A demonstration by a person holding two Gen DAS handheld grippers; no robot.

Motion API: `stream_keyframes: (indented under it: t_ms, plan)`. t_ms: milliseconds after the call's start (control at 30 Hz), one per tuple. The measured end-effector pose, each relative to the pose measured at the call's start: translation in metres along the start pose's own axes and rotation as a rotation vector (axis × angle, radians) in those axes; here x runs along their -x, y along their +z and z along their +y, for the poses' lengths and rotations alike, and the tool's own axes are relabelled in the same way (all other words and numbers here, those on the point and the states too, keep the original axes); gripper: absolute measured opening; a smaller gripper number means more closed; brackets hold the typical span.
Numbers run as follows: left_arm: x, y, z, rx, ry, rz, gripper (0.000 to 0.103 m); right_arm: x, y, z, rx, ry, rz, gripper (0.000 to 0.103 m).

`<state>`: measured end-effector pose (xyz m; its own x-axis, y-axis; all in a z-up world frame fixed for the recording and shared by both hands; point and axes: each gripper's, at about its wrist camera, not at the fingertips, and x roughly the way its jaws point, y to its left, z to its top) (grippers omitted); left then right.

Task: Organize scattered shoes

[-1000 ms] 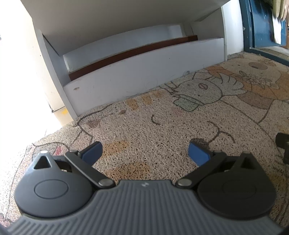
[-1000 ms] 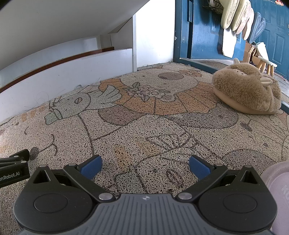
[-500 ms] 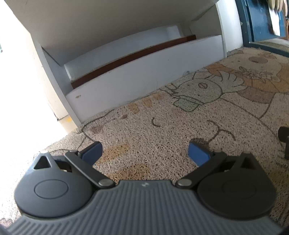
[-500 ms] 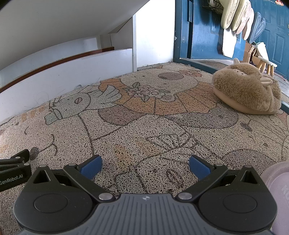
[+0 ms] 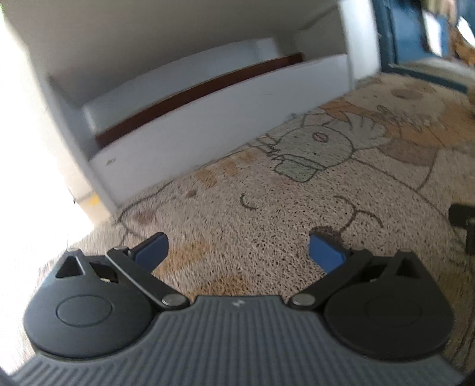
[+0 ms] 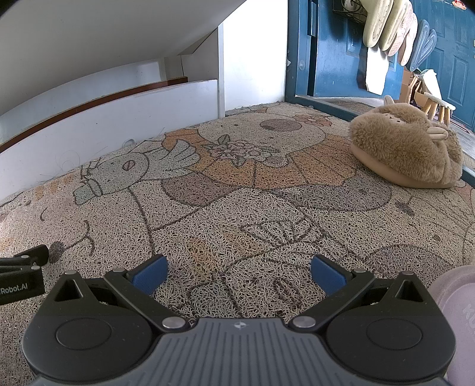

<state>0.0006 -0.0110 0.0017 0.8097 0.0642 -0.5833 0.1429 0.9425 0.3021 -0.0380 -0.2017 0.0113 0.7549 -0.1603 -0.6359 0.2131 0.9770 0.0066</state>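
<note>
Furry slipper [image 6: 406,151] on patterned mat [image 6: 237,193]

The whole left wrist view is smeared with motion blur, and its left side burns out to white. A pale lilac thing [image 6: 457,320] at the near right is cut off by the edge; only "KU" reads on it. On the far blue door [image 6: 332,53], the hanging soles [image 6: 386,26] run off the top edge.

"Robot.AI" on left tool [image 6: 20,289]; cut at frame edge.
</note>
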Motion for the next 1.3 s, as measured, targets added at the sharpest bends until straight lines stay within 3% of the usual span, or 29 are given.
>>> stream_keyframes:
  t_ms: [500, 767, 867, 1167, 1300]
  plan:
    - [-0.004, 0.025, 0.008, -0.009, -0.124, 0.159, 0.103, 0.006, 0.007, -0.004, 0.020, 0.023, 0.126, 0.103]
    - [0.033, 0.035, 0.000, -0.011, -0.242, 0.175, 0.103, 0.017, 0.008, -0.005, 0.069, -0.008, 0.194, 0.103]
    - [0.038, 0.043, -0.005, -0.036, -0.248, 0.198, 0.103, 0.021, 0.008, -0.010, 0.106, -0.026, 0.204, 0.103]
    - [0.014, 0.061, -0.009, -0.092, -0.299, 0.245, 0.103, 0.012, 0.023, -0.012, 0.238, 0.040, 0.279, 0.103]
    - [0.016, 0.069, -0.009, -0.146, -0.291, 0.223, 0.103, 0.022, 0.029, -0.017, 0.253, 0.065, 0.309, 0.103]
